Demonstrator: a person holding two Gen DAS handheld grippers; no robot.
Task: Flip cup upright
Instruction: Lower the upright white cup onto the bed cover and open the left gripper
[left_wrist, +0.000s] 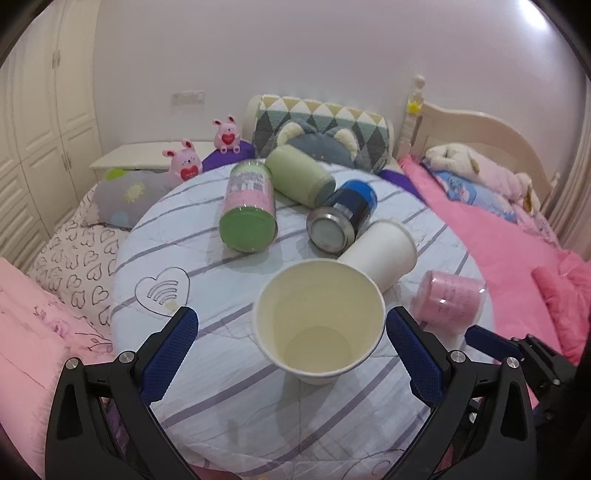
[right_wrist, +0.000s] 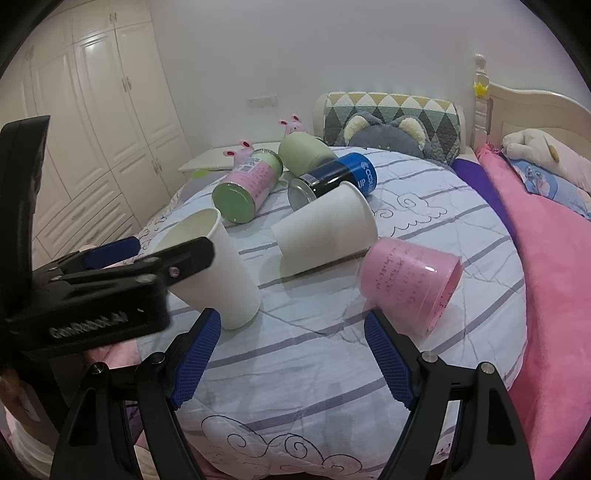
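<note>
A white paper cup (left_wrist: 320, 320) stands upright, mouth up, on the round striped cushion (left_wrist: 207, 398); it also shows in the right wrist view (right_wrist: 221, 273). My left gripper (left_wrist: 291, 354) is open, its blue pads on either side of the cup without touching it. A second white paper cup (right_wrist: 325, 236) lies on its side, and a pink cup (right_wrist: 410, 284) lies tipped just right of it. My right gripper (right_wrist: 293, 354) is open and empty, in front of and between the upright cup and the pink cup.
A green-lidded pink jar (left_wrist: 249, 206), a pale green cup (left_wrist: 299, 173) and a blue-black can (left_wrist: 343, 218) lie on their sides at the cushion's far part. Pillows, plush toys (left_wrist: 184, 158) and a pink blanket (left_wrist: 517, 258) surround the cushion. The headboard (left_wrist: 480, 129) is at right.
</note>
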